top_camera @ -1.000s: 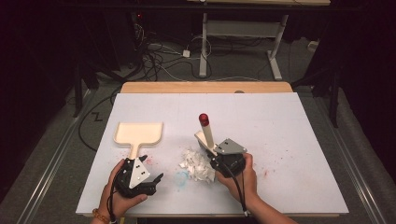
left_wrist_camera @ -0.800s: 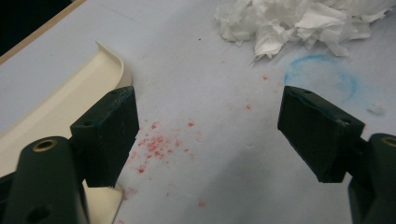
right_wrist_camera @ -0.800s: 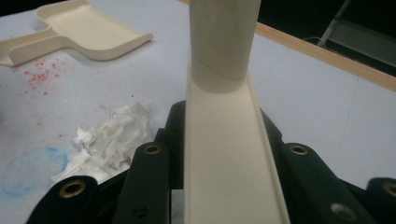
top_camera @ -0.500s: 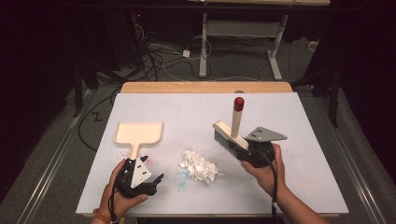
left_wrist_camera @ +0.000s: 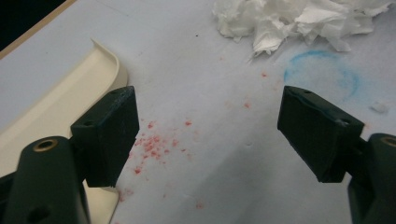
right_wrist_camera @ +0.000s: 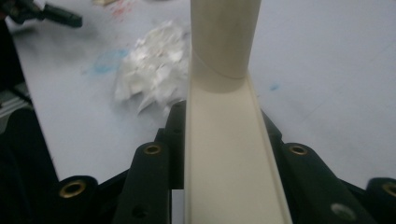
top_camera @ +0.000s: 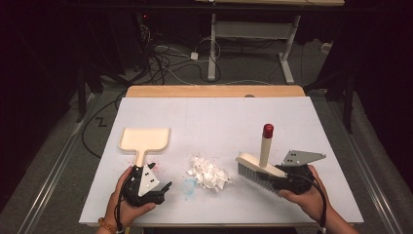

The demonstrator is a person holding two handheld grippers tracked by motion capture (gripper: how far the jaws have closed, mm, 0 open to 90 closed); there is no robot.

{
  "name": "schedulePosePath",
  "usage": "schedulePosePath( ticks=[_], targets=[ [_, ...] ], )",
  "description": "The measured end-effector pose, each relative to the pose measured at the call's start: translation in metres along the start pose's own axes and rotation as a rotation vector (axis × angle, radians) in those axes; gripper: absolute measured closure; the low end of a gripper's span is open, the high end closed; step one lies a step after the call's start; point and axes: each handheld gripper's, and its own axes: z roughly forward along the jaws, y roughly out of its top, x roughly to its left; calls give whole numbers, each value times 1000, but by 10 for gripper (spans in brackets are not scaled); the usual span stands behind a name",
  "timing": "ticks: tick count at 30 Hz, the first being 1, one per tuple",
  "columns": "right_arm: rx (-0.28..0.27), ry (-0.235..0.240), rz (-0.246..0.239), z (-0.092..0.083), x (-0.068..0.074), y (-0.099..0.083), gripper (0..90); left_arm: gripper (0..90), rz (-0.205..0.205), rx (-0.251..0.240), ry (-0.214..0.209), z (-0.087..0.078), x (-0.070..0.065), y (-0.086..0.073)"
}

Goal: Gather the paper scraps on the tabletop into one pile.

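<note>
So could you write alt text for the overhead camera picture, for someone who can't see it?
A person at a white table holds a cream hand brush in the right gripper, off to the right of a small pile of torn white paper. The left gripper sits open by the handle of a cream dustpan on the pile's left.

Cream dustpan (top_camera: 145, 140) and a cream brush (top_camera: 258, 168) with a red-capped handle and pale grey bristles, both on a white table (top_camera: 214, 122) with a tan wood edge at the far side. White heap of shredded paper (top_camera: 209, 173), next to a faint blue ring (left_wrist_camera: 322, 70) and red speckles (left_wrist_camera: 156, 144). Black grippers, grey plates on top.
</note>
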Motion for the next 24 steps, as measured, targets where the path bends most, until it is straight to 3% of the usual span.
schedulePosePath(
  ticks=[4, 10, 18, 24],
  targets=[
    [31, 53, -28, 10, 11, -6, 676, 201, 1, 3, -2, 1, 0, 0],
    [29, 88, -79, 28, 24, 3, 676, 201, 5, 2, -8, 2, 0, 0],
    [11, 75, -112, 50, 37, 23, 676, 201, 5, 3, -10, 2, 0, 0],
    [-14, 65, -115, 58, 34, 33, 676, 202, 6, 3, -10, 1, 0, -1]
  ],
)
